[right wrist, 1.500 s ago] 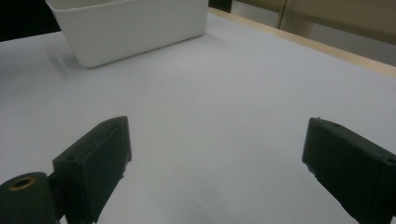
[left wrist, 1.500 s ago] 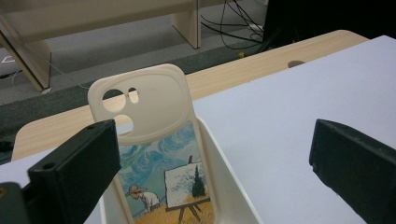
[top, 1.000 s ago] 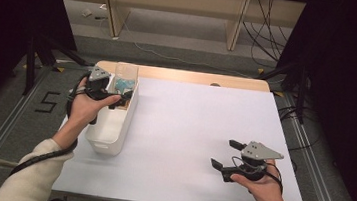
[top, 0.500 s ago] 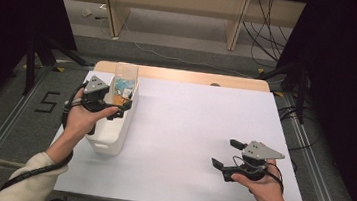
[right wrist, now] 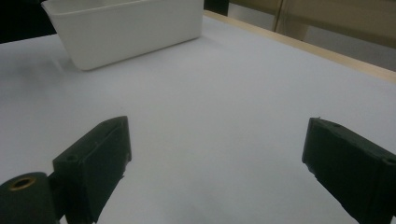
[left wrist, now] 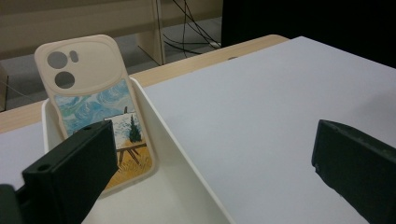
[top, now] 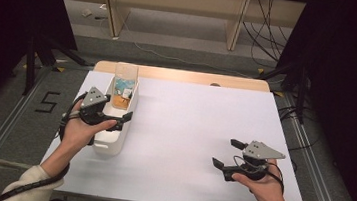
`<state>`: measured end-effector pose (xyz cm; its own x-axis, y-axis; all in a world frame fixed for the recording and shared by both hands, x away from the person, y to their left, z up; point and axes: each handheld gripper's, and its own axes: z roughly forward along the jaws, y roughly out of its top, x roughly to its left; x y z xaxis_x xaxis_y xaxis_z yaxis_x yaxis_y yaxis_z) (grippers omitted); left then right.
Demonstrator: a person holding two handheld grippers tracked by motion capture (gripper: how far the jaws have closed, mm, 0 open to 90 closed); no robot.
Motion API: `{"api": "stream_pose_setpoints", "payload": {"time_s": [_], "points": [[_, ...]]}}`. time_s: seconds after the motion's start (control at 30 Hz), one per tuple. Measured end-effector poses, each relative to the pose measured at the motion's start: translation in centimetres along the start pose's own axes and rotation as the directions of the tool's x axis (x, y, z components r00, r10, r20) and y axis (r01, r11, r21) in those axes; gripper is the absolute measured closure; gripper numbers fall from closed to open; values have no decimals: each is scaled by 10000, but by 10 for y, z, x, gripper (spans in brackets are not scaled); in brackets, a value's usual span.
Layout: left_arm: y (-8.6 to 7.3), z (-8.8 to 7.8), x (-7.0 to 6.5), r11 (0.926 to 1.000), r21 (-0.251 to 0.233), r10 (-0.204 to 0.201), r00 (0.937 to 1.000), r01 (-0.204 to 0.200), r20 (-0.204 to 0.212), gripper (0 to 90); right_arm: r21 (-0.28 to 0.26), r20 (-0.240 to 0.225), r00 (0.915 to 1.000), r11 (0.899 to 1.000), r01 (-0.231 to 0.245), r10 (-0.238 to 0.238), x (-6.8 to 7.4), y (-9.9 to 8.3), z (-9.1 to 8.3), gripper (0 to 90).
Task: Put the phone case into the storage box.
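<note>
Phone case (left wrist: 95, 116) now left leaning in bin (top: 112, 139), frame left; left gripper (top: 123, 116) pulled back, wide open, empty; placing apparently done.

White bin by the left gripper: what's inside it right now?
A phone case with a painted landscape print leans upright against the far end of the white bin. The left gripper hangs open over the bin, and one of its fingers covers the case's lower corner and the floor there.

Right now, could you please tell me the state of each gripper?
Left gripper: open, holding nothing, over the white bin near the phone case.
Right gripper: open, holding nothing, above the table.
</note>
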<state>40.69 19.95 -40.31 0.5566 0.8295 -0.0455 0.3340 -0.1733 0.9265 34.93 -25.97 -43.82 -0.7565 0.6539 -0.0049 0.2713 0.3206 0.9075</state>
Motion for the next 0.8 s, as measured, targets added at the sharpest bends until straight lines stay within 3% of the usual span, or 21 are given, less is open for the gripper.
{"api": "stream_pose_setpoints", "payload": {"time_s": [0.8], "points": [[-26,-12,-26,9990,40,438,9974,-441,570,0,-33,15,10000,10000,6,-6,0,0,-1,89]]}}
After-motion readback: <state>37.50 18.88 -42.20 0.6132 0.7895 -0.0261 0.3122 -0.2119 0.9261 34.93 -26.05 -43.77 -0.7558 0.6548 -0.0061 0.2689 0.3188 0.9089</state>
